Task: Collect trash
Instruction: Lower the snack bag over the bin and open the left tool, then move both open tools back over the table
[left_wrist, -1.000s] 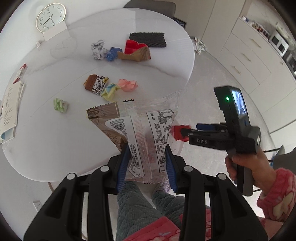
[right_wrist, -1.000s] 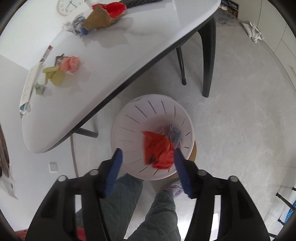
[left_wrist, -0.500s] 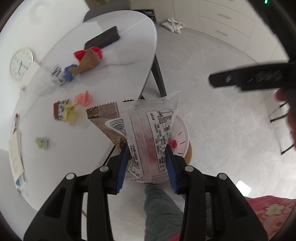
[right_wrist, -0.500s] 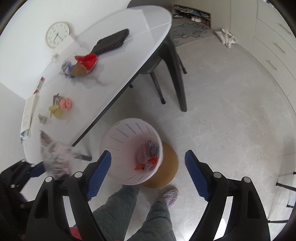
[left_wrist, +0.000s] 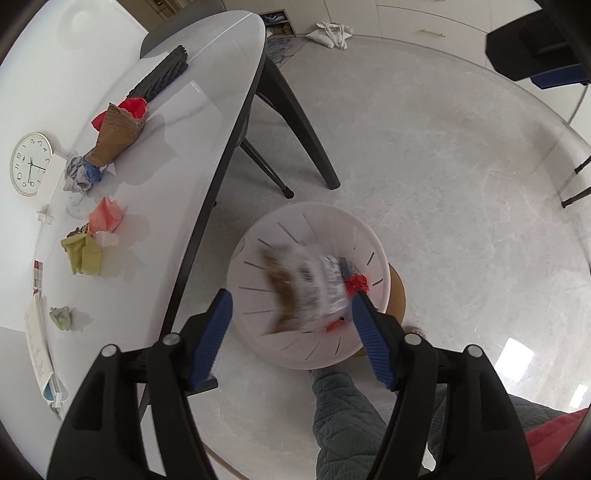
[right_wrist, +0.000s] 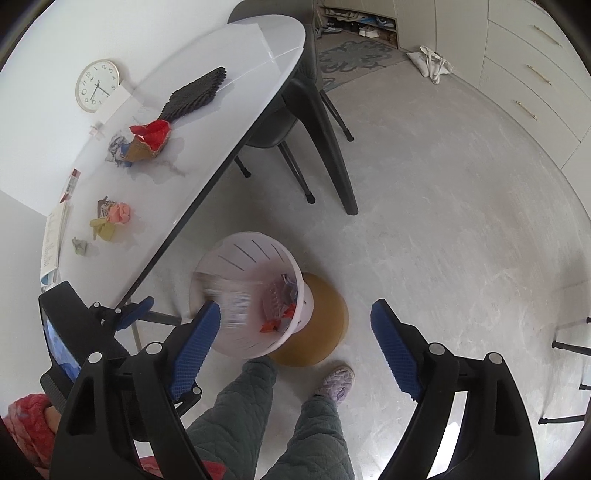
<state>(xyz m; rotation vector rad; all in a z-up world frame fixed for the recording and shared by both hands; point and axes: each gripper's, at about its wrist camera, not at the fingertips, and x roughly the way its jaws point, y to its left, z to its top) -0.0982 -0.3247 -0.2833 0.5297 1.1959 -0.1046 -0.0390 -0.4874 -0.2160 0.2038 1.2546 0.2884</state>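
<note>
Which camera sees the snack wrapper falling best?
The left wrist view: the blurred wrapper shows whole inside the white bin. In the right wrist view a blue finger hides part of the wrapper.

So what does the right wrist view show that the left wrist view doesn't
Only the right wrist view shows the person's shoe and the shoe shelf by the wall. Only the left wrist view shows the crumpled blue paper clearly. Both show the white bin, the blurred wrapper dropping into it, and the clock.
</note>
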